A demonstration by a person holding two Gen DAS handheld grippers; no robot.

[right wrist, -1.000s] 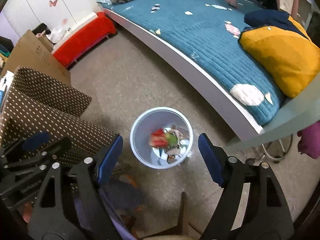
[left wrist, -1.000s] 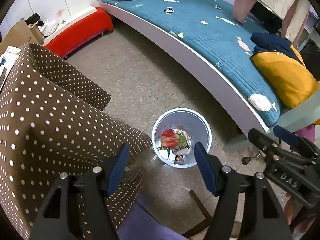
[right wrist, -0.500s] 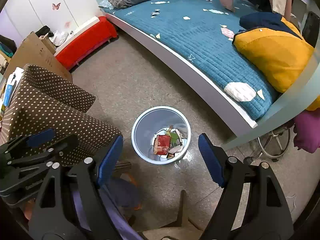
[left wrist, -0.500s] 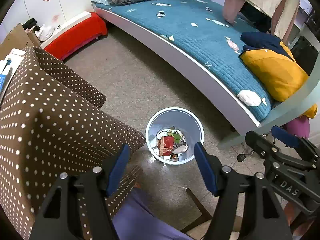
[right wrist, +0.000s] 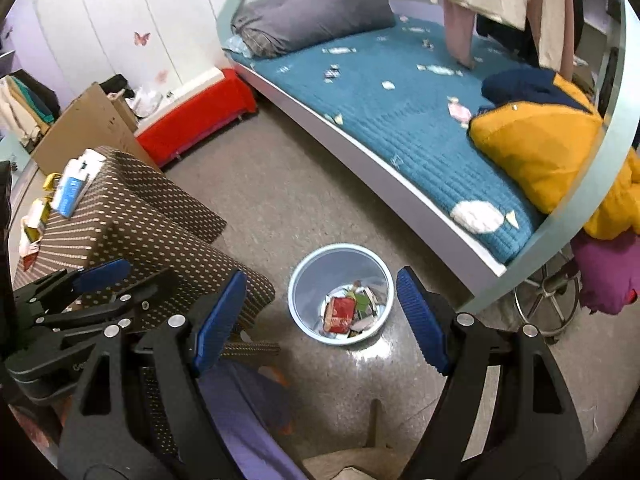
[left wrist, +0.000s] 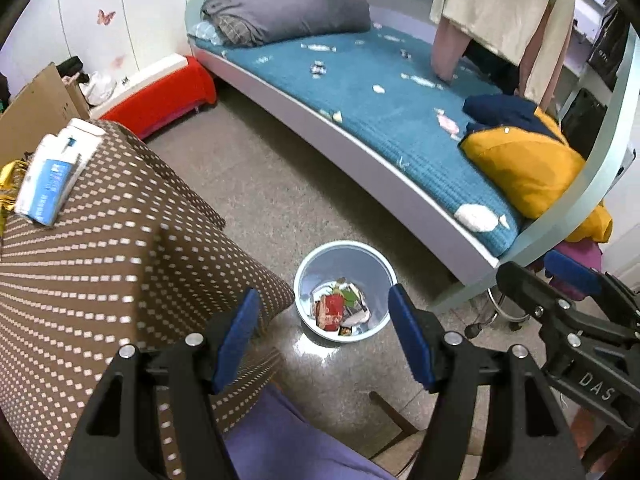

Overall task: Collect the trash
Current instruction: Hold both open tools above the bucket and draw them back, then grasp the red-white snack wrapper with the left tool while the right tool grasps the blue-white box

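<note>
Floor-level trash bin [left wrist: 346,291] between empty, parted jaws.

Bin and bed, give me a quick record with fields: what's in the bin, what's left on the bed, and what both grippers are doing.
bin: pale blue bin on the floor beside the bed, upright
bin contents: wrappers, a red one on top
bed: blue cover with scattered scraps not yet collected
bed clutter: yellow cushion, grey bedding
left gripper: open, nothing between its fingers
right gripper: open, nothing between its fingers
near left: dotted brown box
</note>
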